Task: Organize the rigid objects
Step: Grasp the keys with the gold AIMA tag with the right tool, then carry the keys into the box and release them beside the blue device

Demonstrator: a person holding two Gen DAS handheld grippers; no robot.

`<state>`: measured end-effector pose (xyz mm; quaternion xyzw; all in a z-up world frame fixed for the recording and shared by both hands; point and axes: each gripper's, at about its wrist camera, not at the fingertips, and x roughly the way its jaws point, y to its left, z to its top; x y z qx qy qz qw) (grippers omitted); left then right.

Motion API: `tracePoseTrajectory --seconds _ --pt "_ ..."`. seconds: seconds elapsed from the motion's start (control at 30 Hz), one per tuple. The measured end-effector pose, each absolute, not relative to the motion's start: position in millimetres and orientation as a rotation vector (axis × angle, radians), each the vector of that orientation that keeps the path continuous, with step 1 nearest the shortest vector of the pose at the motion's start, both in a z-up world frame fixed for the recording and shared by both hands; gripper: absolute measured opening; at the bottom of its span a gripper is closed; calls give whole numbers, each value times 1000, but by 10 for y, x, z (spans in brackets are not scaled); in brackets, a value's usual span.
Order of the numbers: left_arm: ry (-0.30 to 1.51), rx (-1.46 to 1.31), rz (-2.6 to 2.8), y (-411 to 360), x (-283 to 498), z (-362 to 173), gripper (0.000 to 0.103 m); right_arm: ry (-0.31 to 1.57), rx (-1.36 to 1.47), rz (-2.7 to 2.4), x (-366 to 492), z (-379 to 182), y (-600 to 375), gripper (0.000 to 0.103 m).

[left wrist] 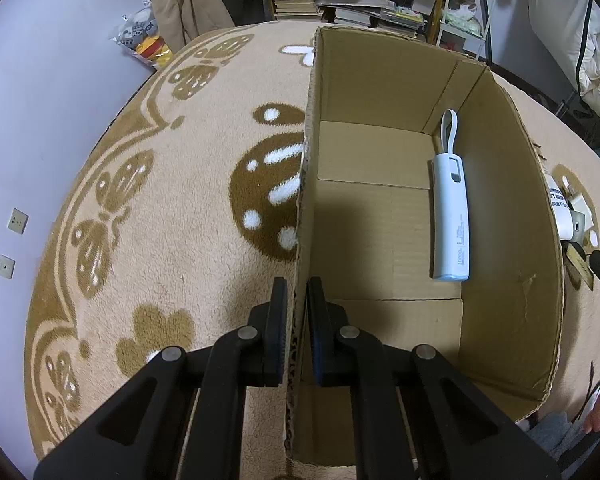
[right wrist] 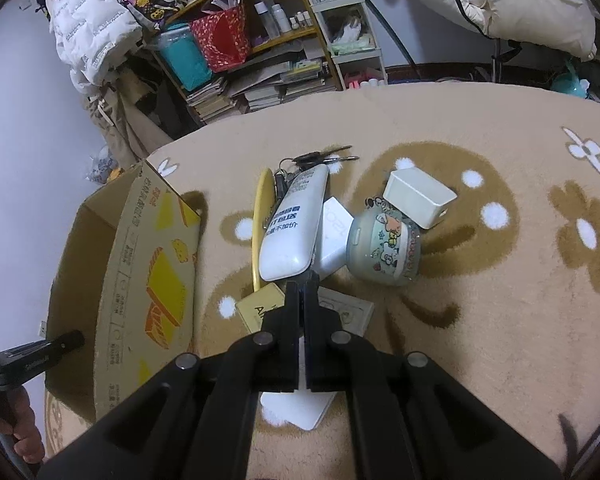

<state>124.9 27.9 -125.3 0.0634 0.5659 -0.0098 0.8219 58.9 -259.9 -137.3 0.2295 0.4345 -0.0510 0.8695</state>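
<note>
An open cardboard box [left wrist: 512,216] stands on the carpet; it also shows at the left of the right wrist view [right wrist: 148,272]. A light blue power bank [left wrist: 451,216] lies inside it along the right wall. My left gripper [left wrist: 298,284] is shut on the box's left wall. My right gripper [right wrist: 303,280] is shut and empty just short of a white oblong case [right wrist: 294,224]. Beside that lie a cartoon-printed bowl [right wrist: 384,246], a white box [right wrist: 418,196], keys [right wrist: 312,158], a yellow stick [right wrist: 260,216] and a yellow card [right wrist: 258,308].
A beige flowered carpet [right wrist: 480,320] covers the floor. Shelves with books and bottles [right wrist: 260,60] stand at the back. A white flat plate [right wrist: 296,408] lies under my right gripper. A switch plate [right wrist: 348,312] lies near it.
</note>
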Motion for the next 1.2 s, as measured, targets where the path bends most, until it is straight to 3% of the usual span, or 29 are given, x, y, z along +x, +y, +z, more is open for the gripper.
tracePoseTrajectory --seconds 1.2 --pt "1207 135 -17 288 1236 -1247 10 759 350 54 779 -482 -2055 3"
